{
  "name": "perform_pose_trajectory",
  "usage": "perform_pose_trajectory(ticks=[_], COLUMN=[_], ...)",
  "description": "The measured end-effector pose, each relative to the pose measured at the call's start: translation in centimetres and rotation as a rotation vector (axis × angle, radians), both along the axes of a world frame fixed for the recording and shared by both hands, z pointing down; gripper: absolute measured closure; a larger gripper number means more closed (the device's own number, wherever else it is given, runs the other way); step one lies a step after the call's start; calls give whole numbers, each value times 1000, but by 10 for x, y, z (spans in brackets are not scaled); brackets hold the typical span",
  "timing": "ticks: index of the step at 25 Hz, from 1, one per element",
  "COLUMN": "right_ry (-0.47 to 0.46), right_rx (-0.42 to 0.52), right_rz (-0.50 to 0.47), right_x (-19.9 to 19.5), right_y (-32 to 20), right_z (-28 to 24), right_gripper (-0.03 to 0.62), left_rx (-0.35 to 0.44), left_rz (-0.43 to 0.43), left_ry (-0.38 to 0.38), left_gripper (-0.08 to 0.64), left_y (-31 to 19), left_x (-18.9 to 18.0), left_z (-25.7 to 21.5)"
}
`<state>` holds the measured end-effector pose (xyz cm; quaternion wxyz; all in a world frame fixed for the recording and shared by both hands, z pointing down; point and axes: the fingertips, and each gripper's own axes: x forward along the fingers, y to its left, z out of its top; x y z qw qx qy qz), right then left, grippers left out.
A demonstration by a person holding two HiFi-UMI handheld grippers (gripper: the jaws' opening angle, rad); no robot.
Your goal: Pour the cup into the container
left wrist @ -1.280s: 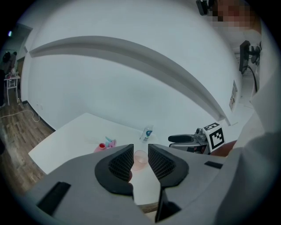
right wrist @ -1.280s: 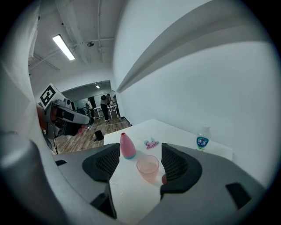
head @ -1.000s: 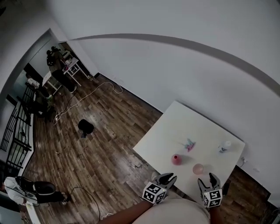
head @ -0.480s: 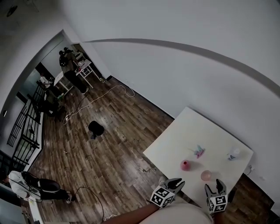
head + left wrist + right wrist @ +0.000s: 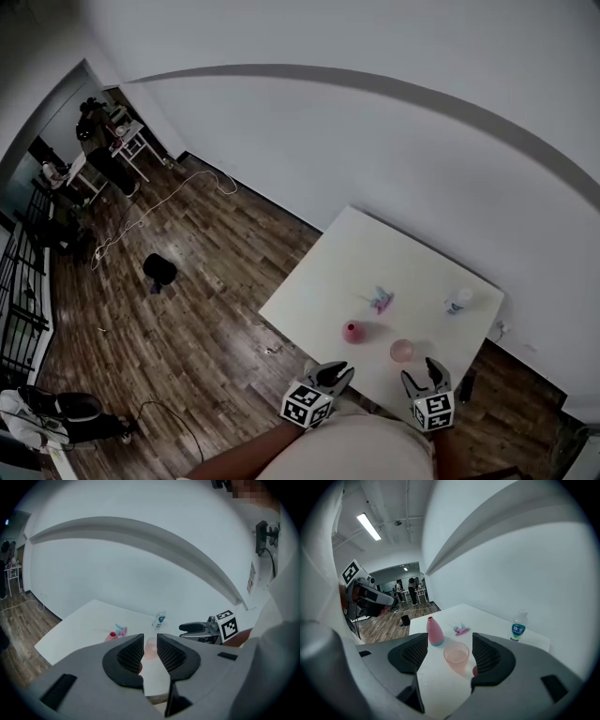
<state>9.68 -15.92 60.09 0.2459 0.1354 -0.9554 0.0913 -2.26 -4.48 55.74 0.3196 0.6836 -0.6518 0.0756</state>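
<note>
- Two grippers, one in each hand, sit low in the head view, side by side at the near edge of the table.
- The right gripper (image 5: 450, 644) has its jaws spread wide. In its own view one cup (image 5: 456, 656) shows in the gap between them, standing on the table. Neither pad touches it.
- The left gripper (image 5: 150, 644) has its jaws drawn near each other with a narrow gap. Nothing is pinched there, and the same cup shows through the gap, farther off.
- One cup only: see-through pink, upright, in the lower right part of the tabletop in the head view, just ahead of the right gripper's tips.
- One pink bottle (image 5: 352, 332) stands upright near the cup, to its left in the head view and apart from it.
- One small pink-and-teal object (image 5: 380, 300) lies farther in, near the middle of the table.
- One clear water bottle (image 5: 457, 301) with a blue label stands near the table's right edge, well apart from the cup.
- One white table (image 5: 328, 267) carries these four things and stands on a wooden floor (image 5: 206, 281).
- Both grippers point forward and slant down toward the tabletop, with their marker cubes facing up at the head camera.
- A bare forearm (image 5: 246, 457) runs in from the bottom of the head view to the left gripper.
</note>
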Motion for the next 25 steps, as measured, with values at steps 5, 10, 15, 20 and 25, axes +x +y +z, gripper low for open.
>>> perform_pose_trajectory(ticks=[5,10,15,20,25], right_ry=[62,121,173,198,217], right_rx=[42,80,121,92,74], right_rz=[-31,-72,-104,-118,-125], right_x=[5,6,1,-5,-11], right_y=[-4,-7,-13,-19,-19], right_z=[16,43,66,94,113], right_gripper=[311,311,305,276,265], left_rx=[-14,-29,-49,-71,-81], left_rz=[-5,-8,-9,-18,-17], left_ry=[14,23,22,26,21], left_gripper=[466,466,466,466,466], left_y=[-2,-4,-6,-8,-1], left_x=[-1,-1,-4,-10,-14], left_z=[8,14,21,25,24])
